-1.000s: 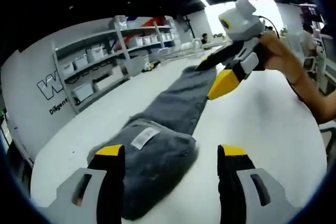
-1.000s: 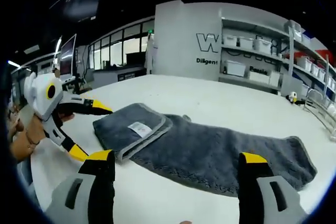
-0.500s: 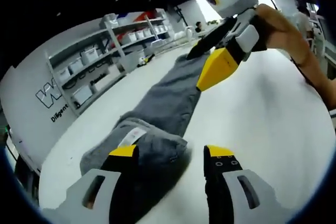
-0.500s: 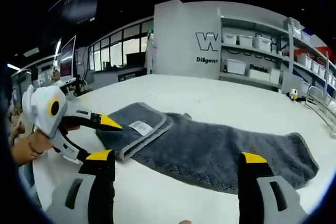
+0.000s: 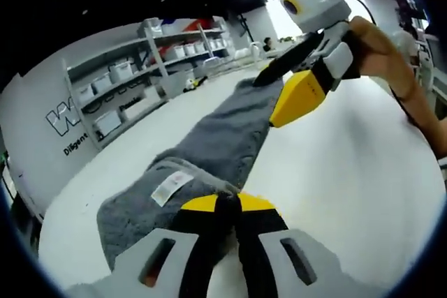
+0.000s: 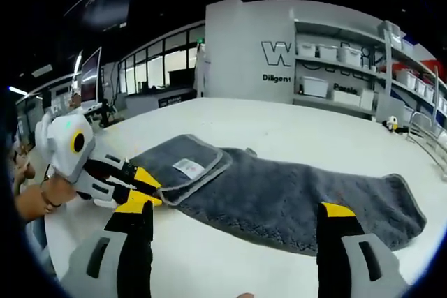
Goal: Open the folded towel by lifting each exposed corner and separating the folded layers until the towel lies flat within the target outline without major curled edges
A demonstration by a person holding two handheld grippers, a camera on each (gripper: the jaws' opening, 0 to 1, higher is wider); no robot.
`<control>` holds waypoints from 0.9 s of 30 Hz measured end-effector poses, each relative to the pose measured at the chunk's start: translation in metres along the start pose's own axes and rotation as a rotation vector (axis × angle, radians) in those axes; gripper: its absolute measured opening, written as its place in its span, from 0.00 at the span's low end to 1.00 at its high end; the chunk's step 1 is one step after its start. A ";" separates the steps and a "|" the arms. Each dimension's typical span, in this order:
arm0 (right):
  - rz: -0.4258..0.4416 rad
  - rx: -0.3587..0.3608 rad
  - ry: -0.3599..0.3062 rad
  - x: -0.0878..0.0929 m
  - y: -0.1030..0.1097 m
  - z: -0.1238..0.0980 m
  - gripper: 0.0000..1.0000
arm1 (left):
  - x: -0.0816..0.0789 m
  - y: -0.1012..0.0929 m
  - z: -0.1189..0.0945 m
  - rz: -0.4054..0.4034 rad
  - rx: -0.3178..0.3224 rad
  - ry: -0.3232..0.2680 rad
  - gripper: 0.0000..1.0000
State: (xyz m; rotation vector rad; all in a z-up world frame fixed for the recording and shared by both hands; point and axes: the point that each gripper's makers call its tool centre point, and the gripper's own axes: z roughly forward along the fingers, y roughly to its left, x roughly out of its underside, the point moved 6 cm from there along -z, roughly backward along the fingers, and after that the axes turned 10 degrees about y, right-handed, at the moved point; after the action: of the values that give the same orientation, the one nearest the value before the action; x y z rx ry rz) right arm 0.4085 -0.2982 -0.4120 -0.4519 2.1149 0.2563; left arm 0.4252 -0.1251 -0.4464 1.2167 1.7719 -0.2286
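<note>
While pinched: towel (image 5: 209, 146) corner between left gripper (image 5: 227, 207) jaws.

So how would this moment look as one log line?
left gripper: shut on towel folded corner | right gripper: open, above table | towel: one end folded

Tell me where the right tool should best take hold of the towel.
Probably the far hemmed end of the towel, at a corner, coming in low from the table side: that end lies single-layered and free, while the left tool already pinches the folded flap.
</note>
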 end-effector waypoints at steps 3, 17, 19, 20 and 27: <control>0.000 -0.002 0.003 0.000 0.000 0.001 0.99 | -0.003 0.006 -0.005 -0.090 0.012 -0.054 0.04; 0.001 -0.006 0.015 0.001 0.000 0.003 0.99 | 0.002 0.059 -0.037 -0.422 -0.046 -0.235 0.03; 0.000 -0.005 0.017 0.001 0.000 0.003 0.99 | 0.005 0.068 -0.039 -0.464 -0.069 -0.252 0.03; 0.000 -0.005 0.018 0.002 0.000 0.003 0.99 | 0.008 0.071 -0.040 -0.468 -0.081 -0.248 0.03; -0.006 -0.007 0.028 0.003 0.002 0.004 0.99 | 0.021 0.102 -0.062 -0.487 -0.208 -0.250 0.03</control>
State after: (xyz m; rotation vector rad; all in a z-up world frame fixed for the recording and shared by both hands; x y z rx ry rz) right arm 0.4094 -0.2957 -0.4173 -0.4685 2.1399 0.2558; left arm 0.4695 -0.0243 -0.3954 0.5690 1.7928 -0.4446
